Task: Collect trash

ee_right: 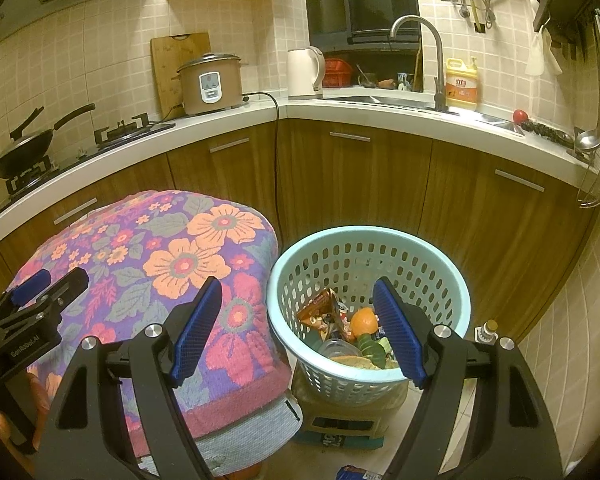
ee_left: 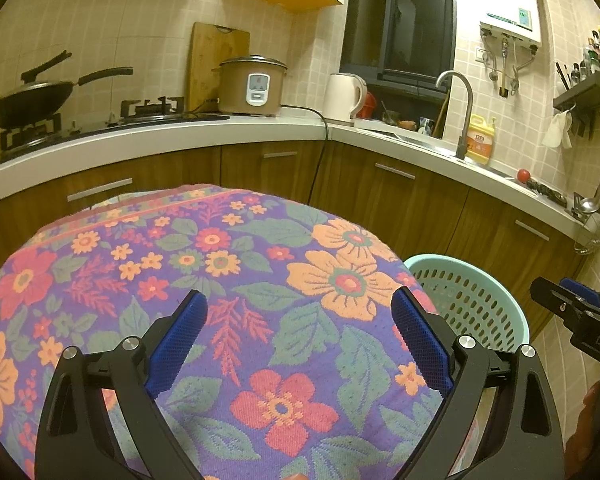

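Rice cooker (ee_left: 253, 85) stands on the countertop (ee_left: 260, 130) before an upright cutting board (ee_left: 212, 60), beside a white kettle (ee_left: 345, 98). Wok (ee_left: 28, 102) rests on the stove; dish-soap bottle (ee_right: 461, 84) stands by the faucet (ee_right: 428, 52).

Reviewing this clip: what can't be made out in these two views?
- Left wrist view: basket contents, hidden by its wall and the cloth-covered table.
- Right wrist view: items low in the basket, buried under the wrapper and orange.
- Blue packet on the floor, cut off by the bottom edge.

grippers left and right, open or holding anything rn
Left gripper: open, holding nothing, over the floral cloth.
Right gripper: open, holding nothing, near the basket.
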